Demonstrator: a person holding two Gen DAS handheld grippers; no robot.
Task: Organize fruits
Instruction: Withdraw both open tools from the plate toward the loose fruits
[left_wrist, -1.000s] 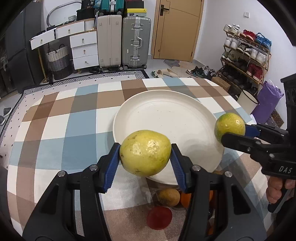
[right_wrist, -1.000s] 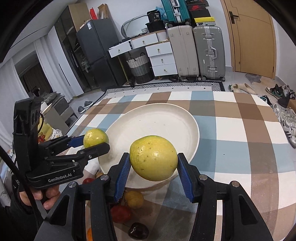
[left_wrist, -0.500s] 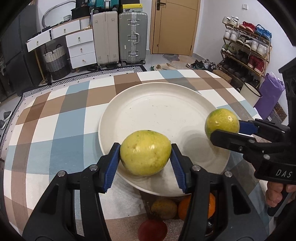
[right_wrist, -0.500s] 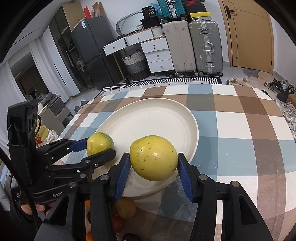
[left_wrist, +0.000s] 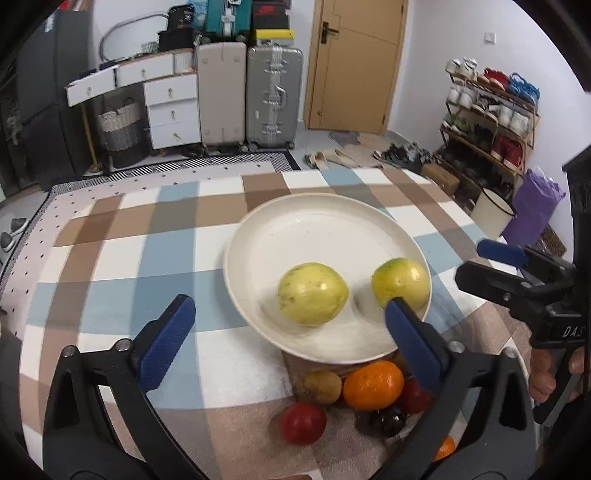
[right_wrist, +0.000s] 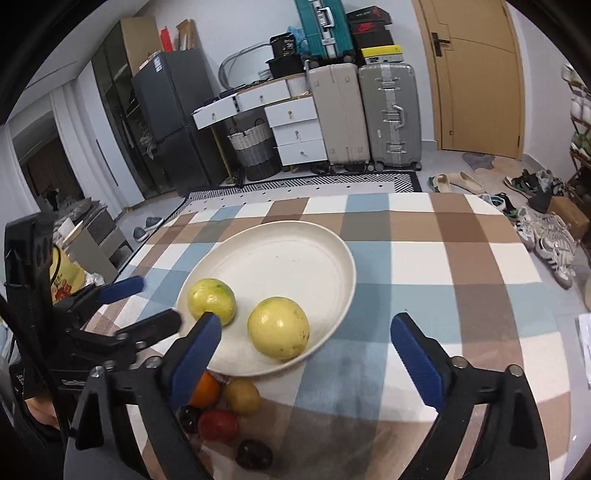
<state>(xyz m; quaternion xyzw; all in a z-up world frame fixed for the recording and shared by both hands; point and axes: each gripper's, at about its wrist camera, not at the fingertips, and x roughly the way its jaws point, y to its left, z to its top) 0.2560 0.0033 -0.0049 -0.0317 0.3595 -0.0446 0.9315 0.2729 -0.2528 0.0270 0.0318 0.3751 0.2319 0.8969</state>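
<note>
Two yellow-green fruits lie on the near part of the white plate (left_wrist: 314, 221): one (left_wrist: 313, 294) nearer my left gripper and one (left_wrist: 400, 283) nearer the right. In the right wrist view they are the left fruit (right_wrist: 211, 301) and the right fruit (right_wrist: 278, 328) on the plate (right_wrist: 295, 236). My left gripper (left_wrist: 291, 343) is open and empty, just in front of the plate. My right gripper (right_wrist: 317, 354) is open and empty too; it also shows in the left wrist view (left_wrist: 491, 262).
A pile of small fruits sits on the checked tablecloth in front of the plate: an orange (left_wrist: 373, 385), a red fruit (left_wrist: 303, 422), a brownish fruit (left_wrist: 322, 386), dark ones (left_wrist: 388, 421). Suitcases, drawers and a shoe rack stand beyond the table.
Both grippers opened and let go of their yellow-green fruits, which now rest on the plate. Both grippers have drawn back toward the near table edge.
</note>
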